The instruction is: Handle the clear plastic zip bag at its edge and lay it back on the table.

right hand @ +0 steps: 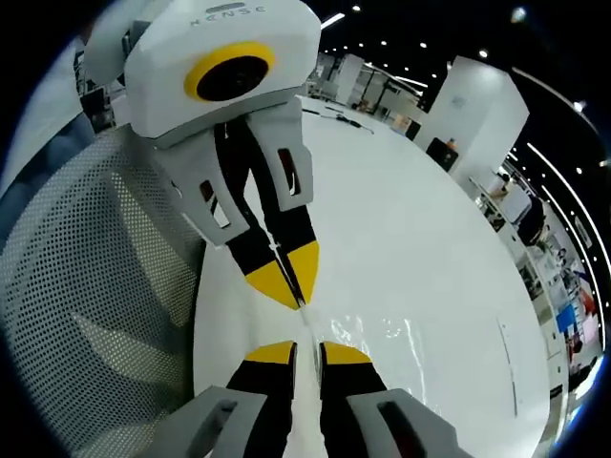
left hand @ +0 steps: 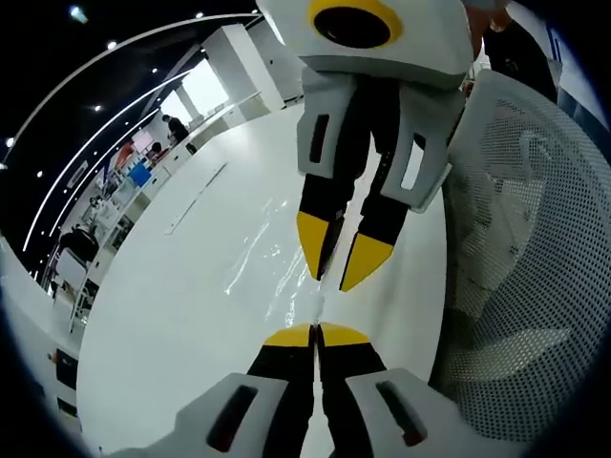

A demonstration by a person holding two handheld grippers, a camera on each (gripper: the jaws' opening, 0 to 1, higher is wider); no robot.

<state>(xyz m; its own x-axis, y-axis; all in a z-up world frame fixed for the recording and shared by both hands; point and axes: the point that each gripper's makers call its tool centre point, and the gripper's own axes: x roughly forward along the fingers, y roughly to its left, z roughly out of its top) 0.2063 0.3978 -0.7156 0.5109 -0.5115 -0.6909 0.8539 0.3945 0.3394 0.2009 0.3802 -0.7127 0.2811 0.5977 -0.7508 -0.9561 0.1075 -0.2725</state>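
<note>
The clear plastic zip bag (left hand: 272, 258) lies glinting on the white table (left hand: 181, 315), and its near edge rises in a thin strip toward my left gripper (left hand: 315, 334). That gripper's yellow-tipped jaws are shut on the strip. My right gripper (left hand: 342, 258) comes down from the top of the left gripper view, its jaws a little apart just above the same edge. In the right gripper view, my right gripper (right hand: 307, 355) shows a narrow gap between its tips. The left gripper (right hand: 289, 279) points down at it, shut, and the bag (right hand: 382, 334) shines to the right.
A white mesh chair back (left hand: 525, 248) stands close beside both grippers at the table's edge, also seen as the mesh chair (right hand: 95, 286). A thin dark strip (left hand: 196, 198) lies farther off on the table. Desks and people are in the far background.
</note>
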